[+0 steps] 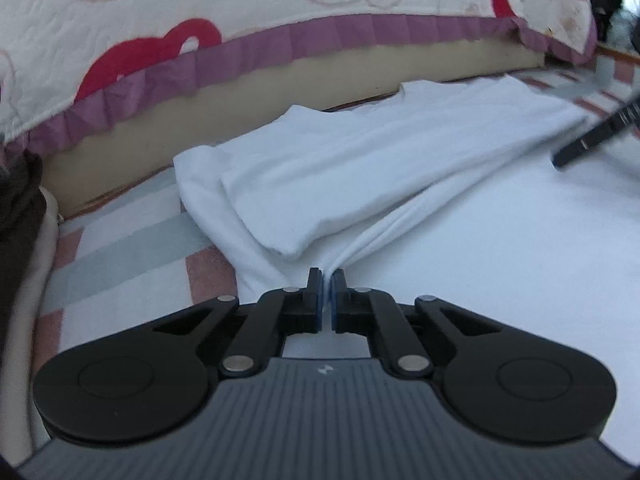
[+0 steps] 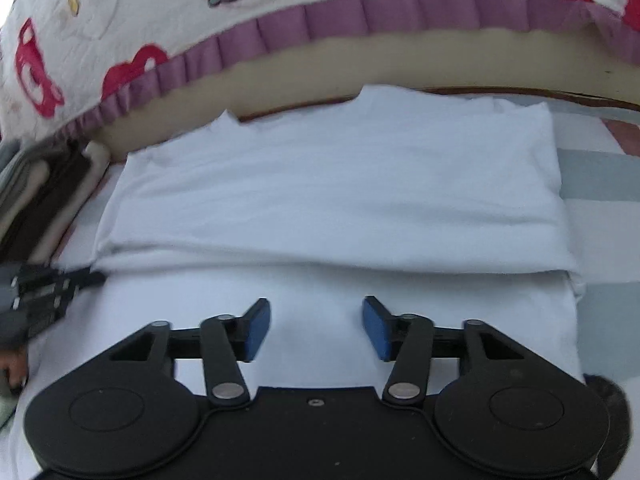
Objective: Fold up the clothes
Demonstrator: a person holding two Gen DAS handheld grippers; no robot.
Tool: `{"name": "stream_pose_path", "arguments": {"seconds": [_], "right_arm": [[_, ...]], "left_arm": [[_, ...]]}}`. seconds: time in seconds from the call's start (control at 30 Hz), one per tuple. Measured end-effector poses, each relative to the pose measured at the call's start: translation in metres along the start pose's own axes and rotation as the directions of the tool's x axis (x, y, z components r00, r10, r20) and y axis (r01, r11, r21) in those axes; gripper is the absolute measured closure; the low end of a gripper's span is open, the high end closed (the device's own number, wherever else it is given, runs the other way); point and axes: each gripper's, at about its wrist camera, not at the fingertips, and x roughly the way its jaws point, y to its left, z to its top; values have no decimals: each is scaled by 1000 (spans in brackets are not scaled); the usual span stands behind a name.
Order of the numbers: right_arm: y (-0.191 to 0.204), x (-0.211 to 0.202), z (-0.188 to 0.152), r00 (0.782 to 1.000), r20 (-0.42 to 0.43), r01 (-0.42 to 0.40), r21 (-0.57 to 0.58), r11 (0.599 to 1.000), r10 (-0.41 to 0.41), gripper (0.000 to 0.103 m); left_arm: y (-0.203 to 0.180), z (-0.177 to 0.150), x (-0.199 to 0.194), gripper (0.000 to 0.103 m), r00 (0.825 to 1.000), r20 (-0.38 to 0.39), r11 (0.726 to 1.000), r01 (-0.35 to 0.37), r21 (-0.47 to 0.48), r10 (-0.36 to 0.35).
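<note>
Our left tool (image 1: 328, 280) is pinched tight on a gathered edge of the white shirt (image 1: 360, 168), which lies partly folded on the striped bed sheet (image 1: 132, 240) below the strawberry quilt (image 2: 280, 8). Our right tool (image 2: 316, 328) hangs wide open over the shirt, gripping nothing.

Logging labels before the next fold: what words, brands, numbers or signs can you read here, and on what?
No readable text in either view.
Small pale emblem on the left tool's grey body: a mark, not legible letters.
Quilt: only strawberry and red cartoon pictures, no words.
White shirt: no visible label or print.
</note>
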Motion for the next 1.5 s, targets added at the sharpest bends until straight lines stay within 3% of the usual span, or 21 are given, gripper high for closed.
{"name": "stream_pose_path", "arguments": {"seconds": [0.13,0.27,0.4,0.5,0.6,0.67,0.77,0.8,0.83,0.87,0.93,1.03,1.1,1.2,1.33,1.5], "right_arm": [[2,3,3,991,6,137,-51,989,-136,39],[-30,-7,5,983,23,178,103,979,-181,39],[-46,-11,8,967,46,241,169,956,-252,39],[-42,-12,5,968,51,235,173,956,-247,40],[-27,-8,-2,981,44,183,108,977,-189,40],[-12,0,-3,980,36,197,8,980,-197,40],[-2,7,2,977,56,207,-41,977,-205,40],[-3,7,4,976,70,208,-28,978,-206,40],[-5,7,5,974,86,209,-2,978,-208,40],[-8,6,6,971,107,215,21,976,-216,40],[-13,4,9,965,140,215,53,975,-220,40],[-19,4,19,968,142,197,73,978,-206,40],[-21,5,26,969,134,200,70,977,-208,40],[-23,4,34,970,134,195,68,979,-202,40],[-30,2,38,973,141,167,122,978,-183,40],[-27,2,34,976,127,161,130,978,-177,40]], "left_arm": [[-1,-4,-4,100,1000,14,1000,1,18,-2],[-5,-8,-7,102,1000,0,998,13,66,-13],[-3,-8,-8,102,1000,-5,999,22,43,-22],[-1,-6,-7,102,999,-14,999,34,34,-33],[2,-5,-8,102,997,-33,997,70,14,-70],[10,1,-11,98,987,-51,987,145,-71,-149],[19,19,-21,97,966,54,940,258,-223,-252],[20,26,-24,95,958,101,924,284,-257,-267],[21,33,-26,85,949,149,905,312,-290,-279],[17,39,-23,70,954,151,907,295,-300,-260],[6,48,-6,62,976,101,937,213,-278,-191],[-11,48,23,62,994,6,973,112,-201,-113],[-10,39,33,62,987,-29,965,147,-219,-157],[-7,35,33,57,978,-4,947,200,-253,-207],[-6,38,37,53,947,12,901,308,-305,-320],[-25,40,30,53,946,-24,929,312,-199,-323]]}}
